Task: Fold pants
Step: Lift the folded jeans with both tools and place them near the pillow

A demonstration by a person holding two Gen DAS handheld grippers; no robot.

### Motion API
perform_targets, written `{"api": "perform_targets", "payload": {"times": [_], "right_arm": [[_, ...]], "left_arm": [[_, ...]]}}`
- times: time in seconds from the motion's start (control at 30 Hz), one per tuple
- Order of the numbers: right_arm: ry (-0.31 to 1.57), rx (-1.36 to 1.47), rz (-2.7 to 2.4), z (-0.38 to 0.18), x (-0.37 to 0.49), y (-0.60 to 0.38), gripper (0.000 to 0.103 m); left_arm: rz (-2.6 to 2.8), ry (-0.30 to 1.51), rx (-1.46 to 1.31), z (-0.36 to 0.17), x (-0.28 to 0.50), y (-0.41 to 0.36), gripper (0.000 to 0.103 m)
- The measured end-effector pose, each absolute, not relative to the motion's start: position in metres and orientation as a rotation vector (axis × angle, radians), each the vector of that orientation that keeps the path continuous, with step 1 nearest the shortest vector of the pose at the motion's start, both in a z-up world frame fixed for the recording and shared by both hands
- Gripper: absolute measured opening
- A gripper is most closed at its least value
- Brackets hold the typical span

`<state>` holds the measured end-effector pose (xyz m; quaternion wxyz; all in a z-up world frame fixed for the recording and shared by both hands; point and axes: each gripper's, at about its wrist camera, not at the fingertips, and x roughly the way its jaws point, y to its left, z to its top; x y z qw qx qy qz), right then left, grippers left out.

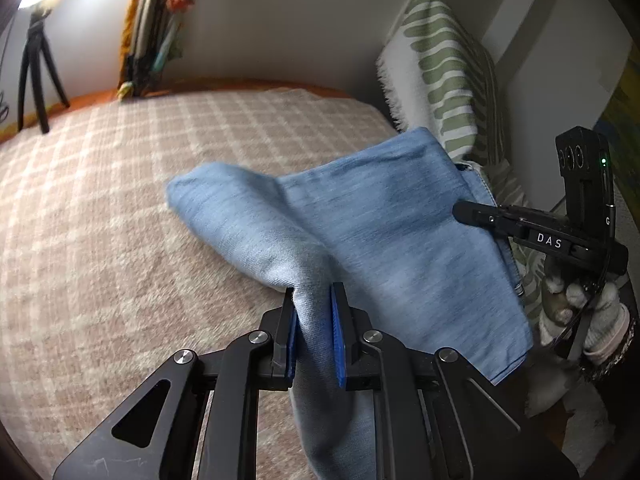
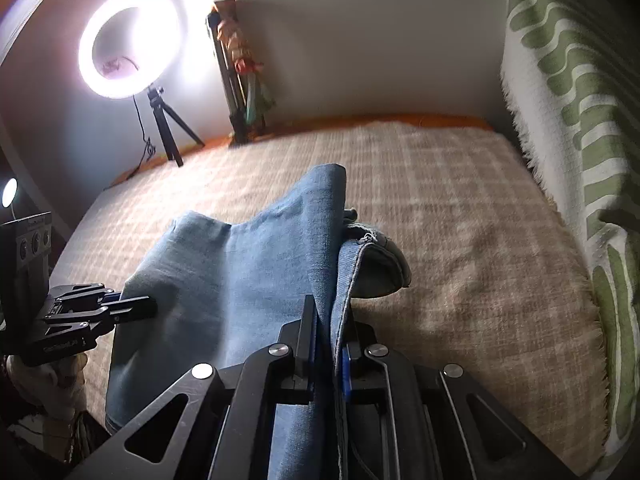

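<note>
Both grippers are clamping denim. My left gripper point(image 1: 314, 300) is pinching a bunched fold of the blue pants point(image 1: 384, 232) between its blue pads point(image 1: 338, 336), with cloth hanging below the jaws on the near side. My right gripper point(image 2: 326, 320) is biting a stitched hem edge, jaws nearly shut on it; in the left view it's showing at the right side of the fabric point(image 1: 476, 214).

I'm holding the two grips apart so the panel between them is spreading as a sheet rather than bunching. That should keep the fold line readable, I think.

The pants are partly lifted off the checked beige blanket point(image 1: 120, 208). The far portion is still draping down and resting on it; a rolled bit point(image 2: 380, 264) is lying just right of my right jaws.

Far right, a green-striped throw point(image 2: 568, 120) is hanging. Far left, a ring light point(image 2: 128, 40) on a small tripod point(image 2: 168, 128) is lighting the bed. Plenty of open blanket beyond for laying the fold down.
</note>
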<state>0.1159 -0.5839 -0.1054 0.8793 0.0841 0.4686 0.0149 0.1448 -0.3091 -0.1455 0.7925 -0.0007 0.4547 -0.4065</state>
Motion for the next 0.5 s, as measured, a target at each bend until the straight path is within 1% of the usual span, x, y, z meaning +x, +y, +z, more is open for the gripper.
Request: {"api": "perform_targets", "payload": {"times": [0.03, 0.1, 0.13, 0.17, 0.2, 0.23, 0.27, 0.3, 0.33, 0.37, 0.4, 0.5], "right_arm": [[0.993, 0.185, 0.035, -0.11, 0.116, -0.588, 0.008], [1.016, 0.244, 0.033, -0.124, 0.114, -0.602, 0.013], [1.026, 0.277, 0.048, -0.131, 0.113, -0.607, 0.017], [1.038, 0.309, 0.058, -0.14, 0.111, -0.615, 0.025], [1.044, 0.321, 0.058, -0.146, 0.109, -0.619, 0.04], [1.053, 0.327, 0.055, -0.151, 0.107, -0.623, 0.046], [1.062, 0.331, 0.048, -0.155, 0.105, -0.626, 0.054], [1.071, 0.342, 0.04, -0.159, 0.102, -0.631, 0.065], [1.068, 0.351, 0.042, -0.161, 0.099, -0.634, 0.07], [1.066, 0.363, 0.05, -0.163, 0.096, -0.638, 0.077], [1.072, 0.381, 0.058, -0.167, 0.094, -0.642, 0.082], [1.067, 0.463, 0.097, -0.178, 0.088, -0.648, 0.085]], "left_arm": [[-0.865, 0.993, -0.009, -0.151, 0.146, -0.305, 0.013], [-0.858, 1.026, -0.026, -0.16, 0.149, -0.301, 0.013], [-0.85, 1.052, -0.044, -0.165, 0.152, -0.299, 0.014], [-0.844, 1.064, -0.06, -0.168, 0.154, -0.297, 0.015], [-0.834, 1.077, -0.071, -0.172, 0.156, -0.296, 0.02], [-0.825, 1.085, -0.072, -0.173, 0.157, -0.295, 0.025], [-0.824, 1.09, -0.071, -0.174, 0.157, -0.294, 0.027], [-0.82, 1.095, -0.07, -0.175, 0.158, -0.294, 0.031], [-0.82, 1.097, -0.068, -0.176, 0.159, -0.294, 0.037], [-0.814, 1.101, -0.061, -0.177, 0.16, -0.295, 0.043], [-0.803, 1.111, -0.057, -0.179, 0.161, -0.297, 0.055], [-0.808, 1.145, -0.097, -0.187, 0.166, -0.298, 0.055]]}}
